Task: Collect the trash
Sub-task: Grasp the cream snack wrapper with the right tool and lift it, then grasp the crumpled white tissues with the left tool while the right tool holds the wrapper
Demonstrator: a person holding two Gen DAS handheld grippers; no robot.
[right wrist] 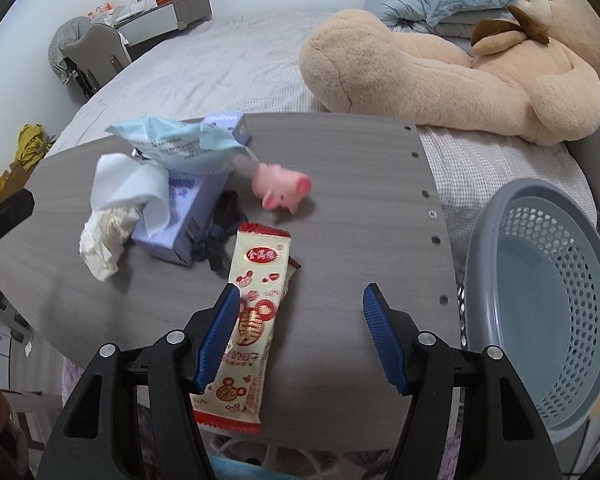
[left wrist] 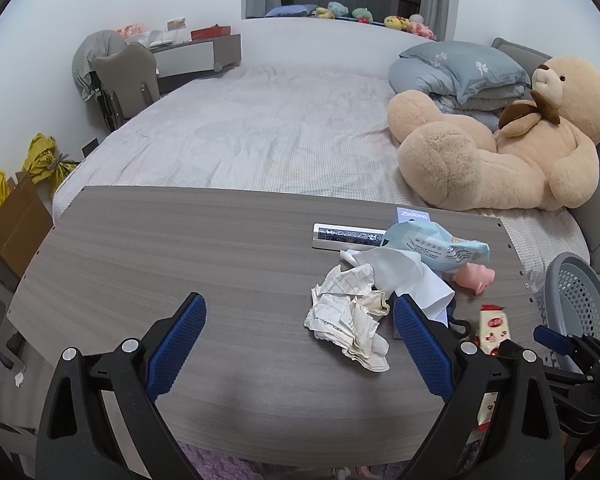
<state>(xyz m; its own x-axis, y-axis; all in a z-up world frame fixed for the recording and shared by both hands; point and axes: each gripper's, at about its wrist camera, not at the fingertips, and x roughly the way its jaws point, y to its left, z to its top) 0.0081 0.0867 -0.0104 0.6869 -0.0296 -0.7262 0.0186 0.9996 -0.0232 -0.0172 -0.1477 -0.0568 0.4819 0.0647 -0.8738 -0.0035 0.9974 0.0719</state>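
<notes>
A crumpled paper ball (left wrist: 350,320) lies on the grey wooden table (left wrist: 180,248), between my left gripper's (left wrist: 300,308) open fingers and nearer the right one. It also shows in the right wrist view (right wrist: 104,236). A red and white snack wrapper (right wrist: 252,320) lies at the table's near edge; my right gripper (right wrist: 298,296) is open above the table with its left finger over the wrapper. A light blue wipes packet (right wrist: 180,146) rests on a purple tissue box (right wrist: 188,208) with a white tissue (right wrist: 128,184) sticking out.
A grey perforated basket (right wrist: 540,300) stands off the table's right edge. A pink toy pig (right wrist: 284,190), a dark tangled object (right wrist: 220,240) and a silver tray (left wrist: 346,236) lie on the table. A bed with a big teddy bear (left wrist: 500,140) is behind.
</notes>
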